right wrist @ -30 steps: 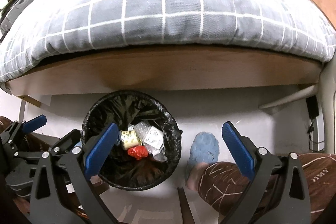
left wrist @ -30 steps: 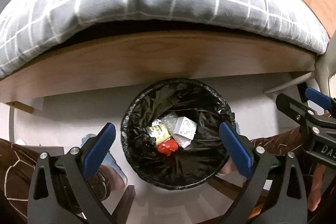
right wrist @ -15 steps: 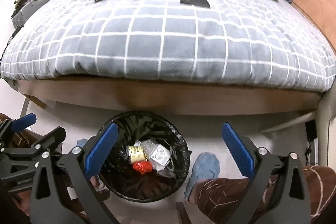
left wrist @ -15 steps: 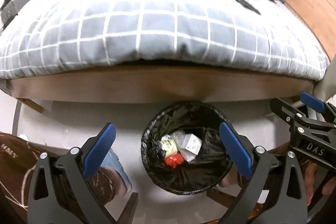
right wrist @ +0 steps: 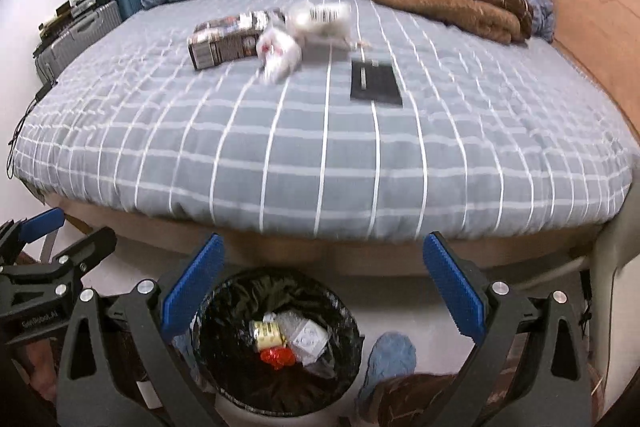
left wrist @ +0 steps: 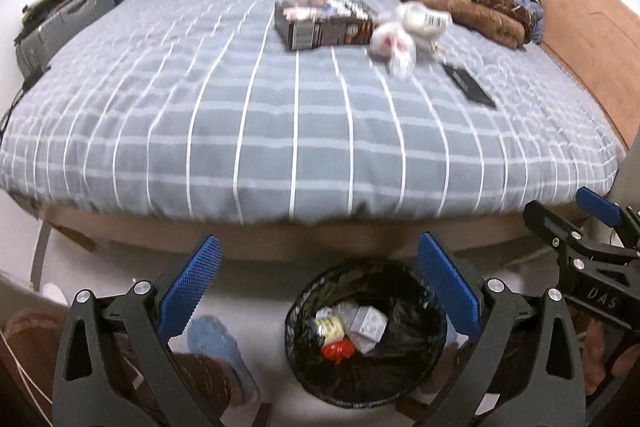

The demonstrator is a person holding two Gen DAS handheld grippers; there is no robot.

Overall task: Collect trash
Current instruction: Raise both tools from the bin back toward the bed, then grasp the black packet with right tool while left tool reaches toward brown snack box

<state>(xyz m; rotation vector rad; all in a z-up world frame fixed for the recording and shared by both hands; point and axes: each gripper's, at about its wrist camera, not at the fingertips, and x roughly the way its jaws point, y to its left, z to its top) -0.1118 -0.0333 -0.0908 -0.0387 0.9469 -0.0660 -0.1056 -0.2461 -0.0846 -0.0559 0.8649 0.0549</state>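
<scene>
My left tongs [left wrist: 316, 287] and right tongs [right wrist: 320, 287] gape empty; round black plastic-lined bin [right wrist: 276, 343] at six o'clock, crumpled white wrappers [right wrist: 280, 55] on the checked grey quilt [right wrist: 320, 147] at twelve.

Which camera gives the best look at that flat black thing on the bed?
The right wrist view: the black packet lies near mid-frame, almost square-on, its whole outline visible. In the left wrist view it sits off to the right, skewed and blurrier.

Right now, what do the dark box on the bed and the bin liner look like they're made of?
The dark box looks like printed cardboard: flat faces, crisp edges and label panels, though blur hides detail. The bin liner looks like thin black plastic film: glossy, crinkled and folded over the rim.
</scene>
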